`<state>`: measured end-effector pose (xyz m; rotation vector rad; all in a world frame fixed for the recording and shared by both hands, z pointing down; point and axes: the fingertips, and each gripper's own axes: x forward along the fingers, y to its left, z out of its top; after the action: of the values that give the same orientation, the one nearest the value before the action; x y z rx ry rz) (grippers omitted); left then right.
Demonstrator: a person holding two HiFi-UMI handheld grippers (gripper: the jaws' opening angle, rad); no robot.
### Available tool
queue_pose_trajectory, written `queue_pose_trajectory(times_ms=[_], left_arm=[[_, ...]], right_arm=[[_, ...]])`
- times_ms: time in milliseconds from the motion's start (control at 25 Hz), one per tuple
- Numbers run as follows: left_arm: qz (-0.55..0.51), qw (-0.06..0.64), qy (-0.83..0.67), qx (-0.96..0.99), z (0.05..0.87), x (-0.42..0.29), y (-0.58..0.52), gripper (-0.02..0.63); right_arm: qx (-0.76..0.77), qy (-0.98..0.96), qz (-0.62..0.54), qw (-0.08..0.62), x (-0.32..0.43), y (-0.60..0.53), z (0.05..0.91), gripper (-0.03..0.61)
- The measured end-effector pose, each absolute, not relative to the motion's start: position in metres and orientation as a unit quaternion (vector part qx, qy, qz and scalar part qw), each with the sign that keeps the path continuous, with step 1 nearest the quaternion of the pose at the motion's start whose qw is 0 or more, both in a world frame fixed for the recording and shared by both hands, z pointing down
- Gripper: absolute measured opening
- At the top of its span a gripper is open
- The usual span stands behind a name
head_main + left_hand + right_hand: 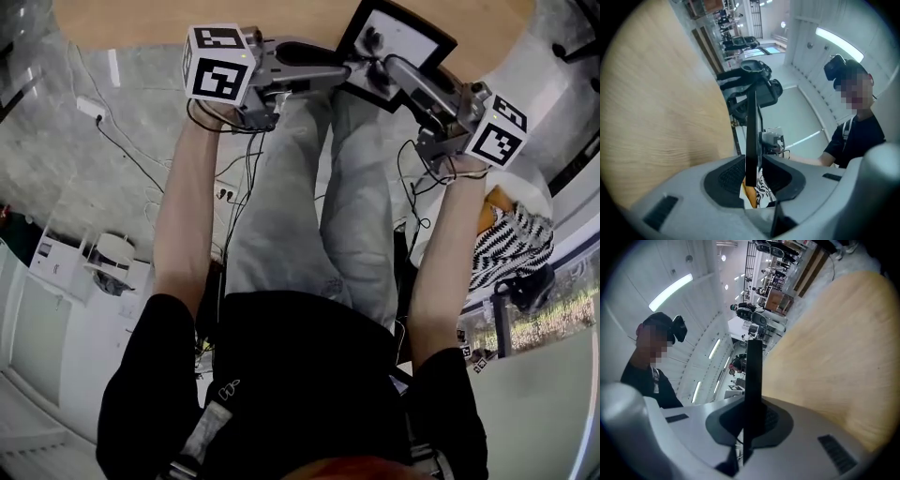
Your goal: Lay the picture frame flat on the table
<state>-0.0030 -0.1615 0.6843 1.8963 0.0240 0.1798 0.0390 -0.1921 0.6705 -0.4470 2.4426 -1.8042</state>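
Observation:
The picture frame is black with a white mat and hangs at the near edge of the wooden table, its face turned up toward me. My left gripper clamps its left side and my right gripper its lower right side. In the left gripper view the frame stands edge-on between the dark pads, with the gripper shut on it. The right gripper view shows the same: a thin black edge pinched in the gripper. Whether the frame touches the table I cannot tell.
The wooden tabletop fills one side of each gripper view. Below me are grey-trousered legs, loose cables and a white power strip on the floor, a white box at left and a black-and-white patterned cloth at right.

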Motion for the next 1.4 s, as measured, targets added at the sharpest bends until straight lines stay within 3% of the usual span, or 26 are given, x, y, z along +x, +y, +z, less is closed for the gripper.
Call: queue_pose_trajectory(times_ms=[200,320,800,960,1240,1400], left_arm=[[0.101,0.591,-0.082,0.796,0.731,-0.038,-0.176,0.095],[0.085,0.597,-0.102,0.791,0.742,-0.046,-0.184,0.018],[0.084,0.61,-0.102,0.782,0.724,-0.006,-0.144,0.009],[0.082,0.616,-0.1,0.777,0.723,-0.009,-0.139,0.009],[0.082,0.624,-0.099,0.771,0.728,-0.014,-0.141,0.011],[0.076,0.627,-0.095,0.77,0.727,-0.01,-0.145,0.011]], right_arm=[[-0.193,0.775,-0.602,-0.002,0.045,-0.222,0.726,0.017],[-0.216,0.76,-0.612,-0.036,0.043,-0.236,0.762,0.017],[-0.3,0.721,-0.614,-0.111,0.052,-0.234,0.789,0.02],[-0.342,0.727,-0.572,-0.166,0.054,-0.235,0.794,0.068],[-0.451,0.705,-0.472,-0.277,0.074,-0.239,0.806,0.22],[-0.5,0.683,-0.416,-0.332,0.085,-0.241,0.813,0.242]])
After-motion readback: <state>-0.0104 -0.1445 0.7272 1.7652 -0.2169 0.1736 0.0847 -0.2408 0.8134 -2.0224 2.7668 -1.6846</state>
